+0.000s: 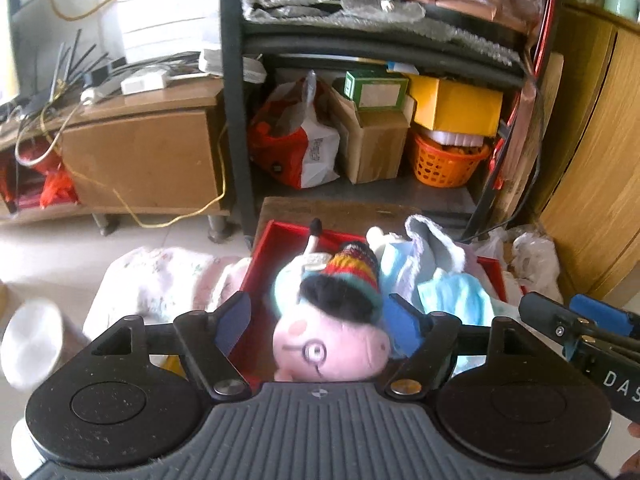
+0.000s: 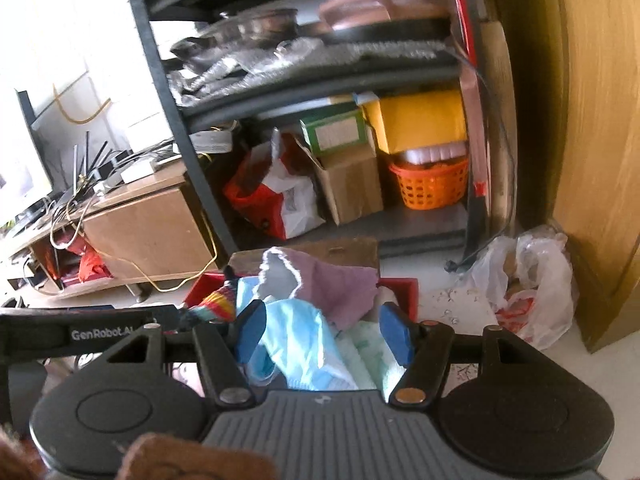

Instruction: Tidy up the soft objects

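Note:
A red box (image 1: 280,229) on the floor holds several soft things. A pink pig plush (image 1: 332,346) with glasses and a striped knitted hat (image 1: 356,268) lies in it. My left gripper (image 1: 319,322) hangs open over the plush; its blue pads (image 1: 234,320) stand to either side of the head without pressing on it. Beside the plush lies a light blue cloth (image 2: 296,336) with a purple cloth (image 2: 340,284) behind it. My right gripper (image 2: 322,330) is open above the blue cloth and also shows at the right edge of the left wrist view.
A black shelf rack (image 1: 234,120) stands just behind the box, with a cardboard box (image 1: 372,148) and an orange basket (image 1: 444,166) on its bottom shelf. A low wooden cabinet (image 1: 140,156) is at left, a wooden cupboard (image 2: 592,160) and plastic bags (image 2: 528,280) at right. A floral cloth (image 1: 160,280) lies left of the box.

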`<move>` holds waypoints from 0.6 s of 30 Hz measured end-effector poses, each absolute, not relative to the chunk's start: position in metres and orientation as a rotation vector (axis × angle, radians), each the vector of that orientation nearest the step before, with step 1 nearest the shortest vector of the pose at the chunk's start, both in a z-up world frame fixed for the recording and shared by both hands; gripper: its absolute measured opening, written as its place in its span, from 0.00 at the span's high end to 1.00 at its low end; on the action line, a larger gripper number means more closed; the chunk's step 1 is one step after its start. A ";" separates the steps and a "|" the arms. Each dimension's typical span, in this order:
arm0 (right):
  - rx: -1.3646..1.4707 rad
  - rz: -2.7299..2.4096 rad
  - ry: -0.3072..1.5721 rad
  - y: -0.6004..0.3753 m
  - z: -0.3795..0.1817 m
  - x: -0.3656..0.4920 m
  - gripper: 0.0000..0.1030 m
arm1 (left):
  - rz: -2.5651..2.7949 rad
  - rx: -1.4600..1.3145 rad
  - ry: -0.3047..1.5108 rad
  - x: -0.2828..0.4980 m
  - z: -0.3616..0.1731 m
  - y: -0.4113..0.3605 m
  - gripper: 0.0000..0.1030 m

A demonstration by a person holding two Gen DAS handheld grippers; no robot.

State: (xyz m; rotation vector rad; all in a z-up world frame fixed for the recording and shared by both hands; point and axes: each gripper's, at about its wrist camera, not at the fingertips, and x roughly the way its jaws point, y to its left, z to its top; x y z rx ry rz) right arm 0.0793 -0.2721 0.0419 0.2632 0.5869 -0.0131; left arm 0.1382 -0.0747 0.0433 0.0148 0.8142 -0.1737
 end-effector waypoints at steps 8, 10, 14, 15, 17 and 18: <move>0.310 0.004 0.575 -0.260 0.043 0.033 0.67 | -0.170 0.003 0.797 0.087 0.047 -0.060 0.27; 0.313 0.010 0.575 -0.258 0.042 0.025 0.67 | -0.170 0.005 0.790 0.076 0.048 -0.056 0.27; 0.317 0.022 0.571 -0.251 0.042 0.007 0.67 | -0.157 0.024 0.756 0.057 0.051 -0.053 0.27; 0.313 0.024 0.566 -0.249 0.043 0.003 0.67 | -0.151 0.028 0.746 0.053 0.051 -0.052 0.26; 0.302 0.022 0.555 -0.246 0.044 -0.006 0.67 | -0.139 0.036 0.730 0.044 0.051 -0.051 0.25; 0.299 0.020 0.549 -0.245 0.044 -0.009 0.67 | -0.137 0.039 0.725 0.040 0.051 -0.051 0.25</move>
